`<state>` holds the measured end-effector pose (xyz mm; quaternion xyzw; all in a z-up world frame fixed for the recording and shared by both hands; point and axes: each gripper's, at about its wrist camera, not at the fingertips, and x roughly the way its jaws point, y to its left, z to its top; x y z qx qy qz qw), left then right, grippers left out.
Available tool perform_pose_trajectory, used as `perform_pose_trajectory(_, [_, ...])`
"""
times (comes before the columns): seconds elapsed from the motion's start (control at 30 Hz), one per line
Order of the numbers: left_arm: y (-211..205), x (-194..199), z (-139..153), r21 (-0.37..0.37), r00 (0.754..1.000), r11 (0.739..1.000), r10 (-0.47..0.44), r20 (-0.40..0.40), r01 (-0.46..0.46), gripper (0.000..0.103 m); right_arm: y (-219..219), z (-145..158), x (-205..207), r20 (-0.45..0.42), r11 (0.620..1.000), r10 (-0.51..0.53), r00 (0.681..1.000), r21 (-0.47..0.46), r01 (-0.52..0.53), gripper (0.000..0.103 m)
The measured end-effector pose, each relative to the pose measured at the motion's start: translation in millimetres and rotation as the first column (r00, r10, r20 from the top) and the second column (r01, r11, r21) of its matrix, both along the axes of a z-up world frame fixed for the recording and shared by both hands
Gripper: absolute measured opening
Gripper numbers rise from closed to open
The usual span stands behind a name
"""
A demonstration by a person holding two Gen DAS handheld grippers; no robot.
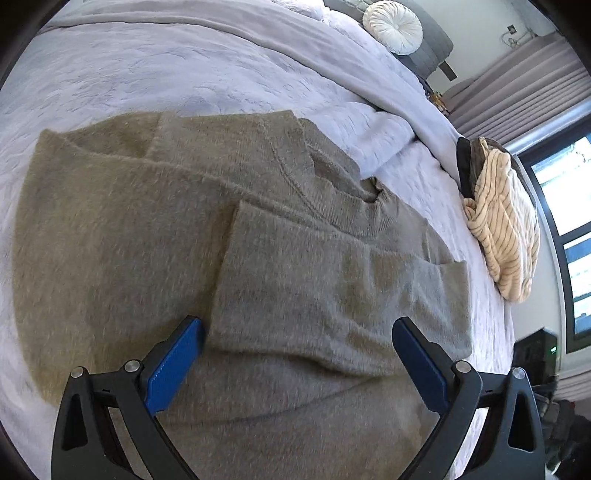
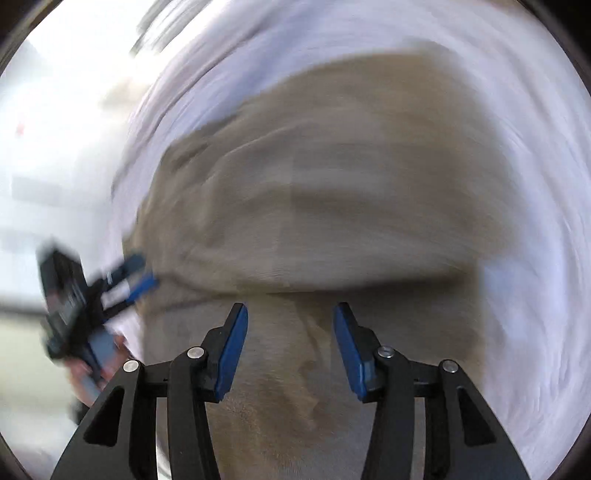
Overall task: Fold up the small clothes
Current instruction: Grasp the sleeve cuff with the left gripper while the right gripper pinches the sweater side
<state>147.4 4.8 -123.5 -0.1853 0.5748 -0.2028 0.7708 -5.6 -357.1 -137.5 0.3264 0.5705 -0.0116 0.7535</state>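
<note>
Left wrist view looks down on a grey-brown knitted sweater (image 1: 221, 240) spread on a bed covered by a pale lilac blanket (image 1: 147, 66). Taking the sweater as the landmark: one sleeve (image 1: 332, 280) is folded across its body, with the cuff end lying towards the side nearest the window, and the ribbed collar (image 1: 369, 218) sits just beyond that sleeve. The left claw (image 1: 297, 328) hovers over the sweater's lower part, its blue pads standing wide apart with only flat knit showing between them; nothing is clamped. Beyond the sweater, near the bed's far edge, lies a heap of cream striped fabric (image 1: 506, 229) with a dark piece tucked against it, well apart from the sweater. Further off, past the sweater's collar end, a round white cushion (image 1: 393, 26) rests at the head of the bed.

Right wrist view is heavily smeared by motion. The right claw (image 2: 290, 317) is above the same sweater (image 2: 332, 192), its pads parted with bare knit between them and nothing gripped. To one side of the sweater, at its edge, the left claw (image 2: 136, 280) appears as a blurred black and blue shape held by a hand (image 2: 92, 365).
</note>
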Motion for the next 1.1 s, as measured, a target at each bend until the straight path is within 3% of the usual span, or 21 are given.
perform_pose_trajectory(0.1, [-0.9, 9.8, -1.7, 0.038, 1.000, 0.999, 0.008, -0.017, -0.007, 0.062, -35.6, -5.8, -15.3, 0.016, 0.983, -0.165, 0.986, 0.087, 0.163, 0.053])
perform_pose_trajectory(0.13, [0.2, 11.9, -2.8, 0.039, 1.000, 0.999, 0.002, -0.025, -0.001, 0.026, -44.5, -6.7, -15.2, 0.031, 0.972, -0.213, 0.977, 0.105, 0.208, 0.053])
perform_pose_trajectory(0.17, [2.1, 14.9, -4.4, -0.001, 0.999, 1.000, -0.016, -0.048, 0.016, 0.012, -49.5, -6.0, -14.6, 0.043, 0.966, -0.239, 0.970, 0.111, 0.234, 0.051])
perform_pose_trajectory(0.23, [10.1, 12.9, 2.0, -0.064, 0.999, 0.998, -0.012, -0.040, 0.009, 0.012, -58.0, -2.7, -10.7, 0.069, 0.957, -0.276, 0.959, 0.116, 0.267, 0.015])
perform_pose_trajectory(0.27, [13.0, 9.1, 10.8, -0.083, 1.000, 0.996, -0.018, -0.008, 0.018, 0.012, -60.9, 1.2, -6.1, 0.082, 0.957, -0.278, 0.957, 0.111, 0.269, 0.006])
perform_pose_trajectory(0.37, [18.5, -5.2, 25.5, -0.073, 0.999, 0.997, -0.027, 0.041, 0.030, 0.012, -56.2, 19.8, 4.7, 0.127, 0.976, -0.215, 0.968, 0.050, 0.210, 0.006])
perform_pose_trajectory(0.47, [20.4, -18.1, 10.6, -0.011, 0.999, 0.999, -0.040, 0.011, 0.041, 0.013, -58.5, 28.9, 4.8, 0.125, 0.990, -0.139, 0.982, -0.019, 0.143, 0.006])
perform_pose_trajectory(0.6, [22.2, -21.5, -12.0, 0.054, 0.999, 0.998, -0.042, -0.012, 0.043, 0.013, -65.4, 12.5, 1.9, 0.066, 0.993, -0.099, 0.993, -0.051, 0.103, 0.006])
perform_pose_trajectory(0.73, [32.2, -21.8, -4.3, 0.128, 0.999, 0.991, -0.029, 0.015, 0.027, 0.013, -61.2, 1.3, -7.8, 0.043, 0.994, -0.078, 0.996, -0.079, 0.081, 0.006])
perform_pose_trajectory(0.87, [46.3, -24.4, 3.5, 0.212, 0.999, 0.977, -0.028, 0.022, 0.023, 0.013, -68.8, -0.3, -15.8, 0.002, 0.994, -0.096, 0.995, -0.046, 0.096, 0.009])
perform_pose_trajectory(0.97, [56.6, -30.1, 15.9, 0.244, 0.999, 0.970, -0.023, 0.040, 0.012, 0.013, -68.0, 18.4, -25.8, -0.018, 0.994, -0.066, 0.998, -0.083, 0.065, 0.016])
perform_pose_trajectory(1.03, [57.3, -32.4, 23.9, 0.248, 0.998, 0.969, -0.020, 0.054, 0.006, 0.013, -69.1, 42.5, -35.5, 0.042, 0.991, -0.055, 0.998, -0.120, 0.059, 0.019])
perform_pose_trajectory(1.1, [52.8, -32.2, 29.9, 0.247, 0.998, 0.969, -0.015, 0.064, -0.001, 0.013, -74.7, 64.3, -34.9, 0.107, 0.981, -0.054, 0.993, -0.181, 0.073, 0.044])
